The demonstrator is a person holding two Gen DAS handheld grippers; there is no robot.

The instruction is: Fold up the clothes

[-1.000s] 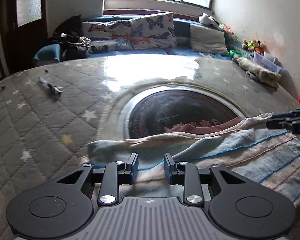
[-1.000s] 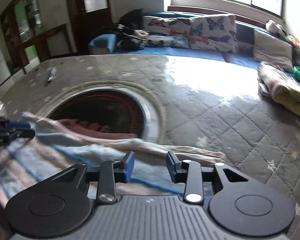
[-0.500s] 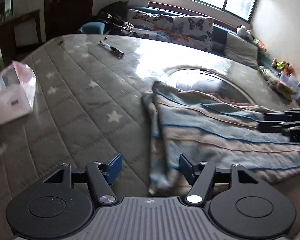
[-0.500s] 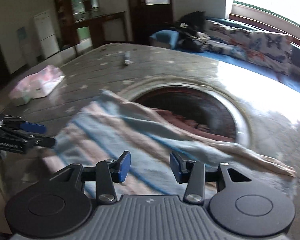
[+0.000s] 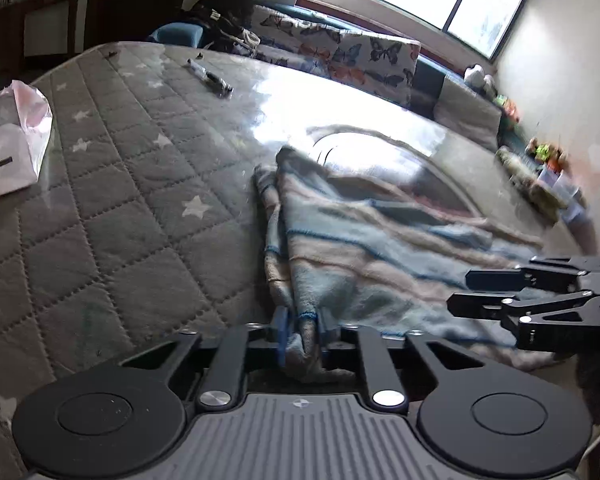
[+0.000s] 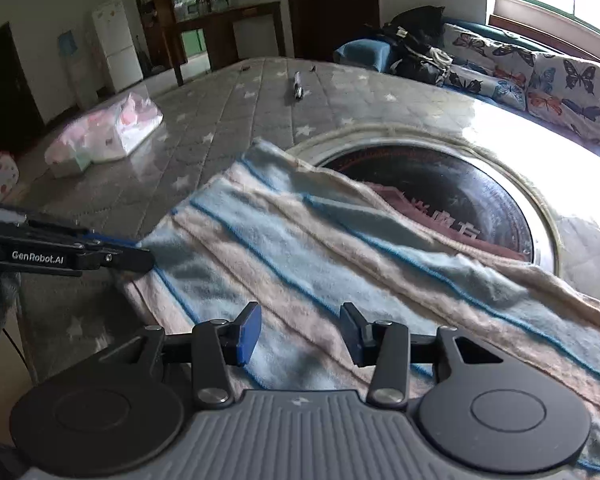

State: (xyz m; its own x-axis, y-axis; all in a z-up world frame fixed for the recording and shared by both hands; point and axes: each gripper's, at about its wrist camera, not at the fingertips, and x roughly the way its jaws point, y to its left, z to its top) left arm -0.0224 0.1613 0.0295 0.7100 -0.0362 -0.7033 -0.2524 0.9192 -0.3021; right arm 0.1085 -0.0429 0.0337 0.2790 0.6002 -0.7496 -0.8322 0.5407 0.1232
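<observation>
Left wrist view: the left hand-held gripper (image 5: pixel 303 332) has its two fingers drawn close together with a bunched corner of the striped blanket (image 5: pixel 364 248) pinched between the blue pads (image 5: pixel 281 334). From that pinch the blanket runs forward and to the right, its blue and pale pink stripes spread over the grey quilted mattress (image 5: pixel 112 208) with white stars. To the right, level with the fingers, the right hand-held gripper (image 5: pixel 458 292) shows side-on over the blanket's near edge. Ahead and left, a marker pen (image 5: pixel 210 78) lies on the mattress, and far left sits a pink plastic bag (image 5: pixel 10 140). Beyond the mattress is a butterfly-print cushion (image 5: pixel 364 54) under the window (image 5: pixel 420 0).

In the right wrist view, the right hand-held gripper (image 6: pixel 300 334) has its fingers set wide apart with nothing between them, hovering just above the blanket (image 6: pixel 340 248), which lies flat directly below and ahead. To the left, the left hand-held gripper (image 6: pixel 140 256) reaches in side-on, its tip at the blanket's left corner. Ahead and right, the blanket partly covers a dark round patch (image 6: pixel 440 196) in the mattress (image 6: pixel 228 120). Further left lies the pink bag (image 6: pixel 104 138).
</observation>
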